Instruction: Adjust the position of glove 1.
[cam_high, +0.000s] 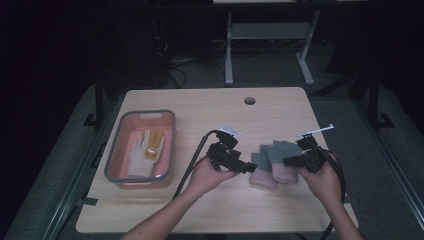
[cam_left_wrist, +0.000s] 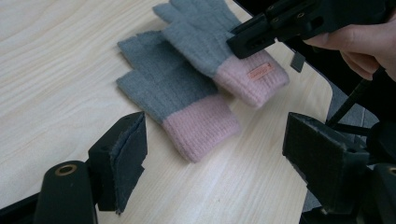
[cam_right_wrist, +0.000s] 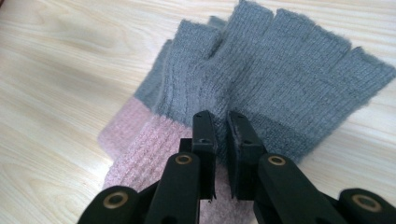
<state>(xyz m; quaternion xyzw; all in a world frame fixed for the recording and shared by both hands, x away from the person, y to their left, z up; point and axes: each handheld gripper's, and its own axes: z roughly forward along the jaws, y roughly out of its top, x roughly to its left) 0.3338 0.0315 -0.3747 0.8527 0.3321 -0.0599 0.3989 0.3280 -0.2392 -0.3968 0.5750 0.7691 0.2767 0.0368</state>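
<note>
Grey-and-pink gloves (cam_high: 272, 162) lie stacked on the bench (cam_high: 220, 107), the upper pinched by the right gripper (cam_right_wrist: 221, 140), left gripper (cam_left_wrist: 210, 158) spread; only one glove (cam_high: 145, 150) sits in the basin (cam_high: 116, 150).

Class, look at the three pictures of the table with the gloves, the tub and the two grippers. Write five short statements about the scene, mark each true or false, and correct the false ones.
1. The right gripper is shut on the upper glove. True.
2. The left gripper is shut. False: its jaws stand wide apart.
3. The tub holds a glove. True.
4. The two grey-and-pink gloves lie apart. False: the upper overlaps the lower glove.
5. The tub is blue. False: pink with a grey rim.
</note>
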